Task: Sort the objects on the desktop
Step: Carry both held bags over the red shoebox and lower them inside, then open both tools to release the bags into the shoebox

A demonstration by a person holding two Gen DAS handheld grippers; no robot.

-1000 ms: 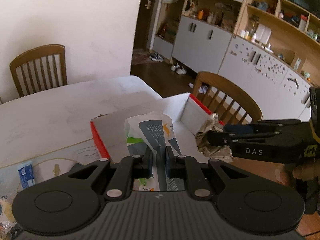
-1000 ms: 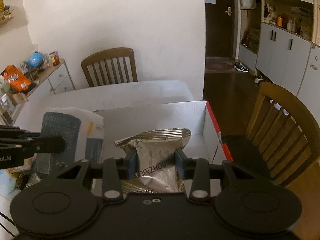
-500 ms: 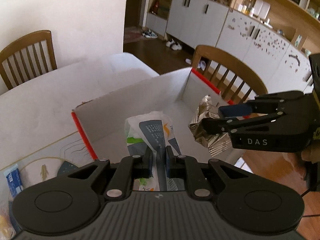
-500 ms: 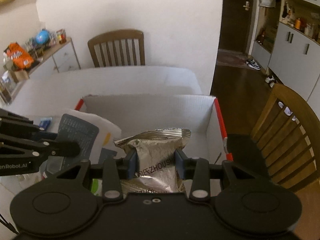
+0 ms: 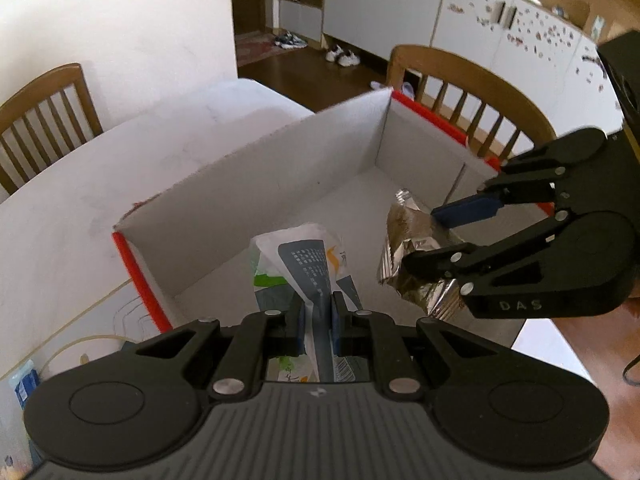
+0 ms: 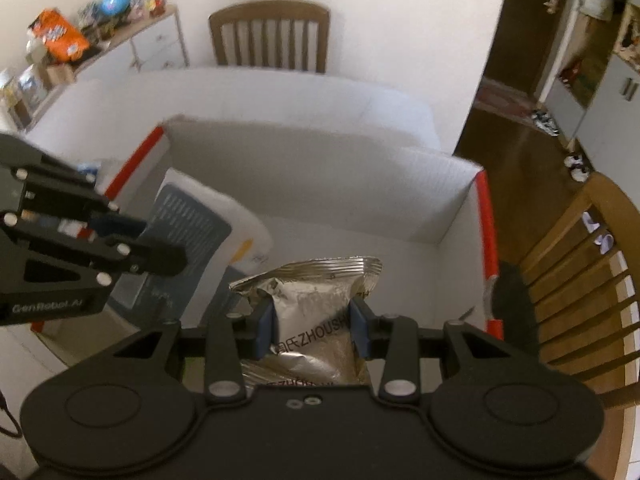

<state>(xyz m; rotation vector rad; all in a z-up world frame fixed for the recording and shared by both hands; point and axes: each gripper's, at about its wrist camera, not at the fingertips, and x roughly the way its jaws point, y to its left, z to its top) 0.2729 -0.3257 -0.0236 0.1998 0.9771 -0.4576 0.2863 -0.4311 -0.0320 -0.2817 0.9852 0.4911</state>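
My left gripper (image 5: 318, 322) is shut on a white packet with grey, green and orange print (image 5: 298, 264), held over the inside of an open white cardboard box with red edges (image 5: 256, 184). My right gripper (image 6: 312, 330) is shut on a crinkled silver foil bag (image 6: 316, 300), also hanging above the box floor (image 6: 360, 240). In the left wrist view the right gripper (image 5: 432, 236) comes in from the right with the foil bag (image 5: 404, 248). The right wrist view has the left gripper (image 6: 156, 244) at the left, with the white packet (image 6: 192, 236) behind it.
The box stands on a white table (image 5: 60, 208). One wooden chair (image 6: 268, 36) is at the table's far side and another (image 6: 580, 272) stands right of the box. A small blue packet (image 5: 24, 380) lies on a mat at the table's left. A cluttered sideboard (image 6: 80, 52) lines the wall.
Both grippers have sunk and tipped downward toward the box, each keeping its packet. The box now fills more of both views and its floor shows.
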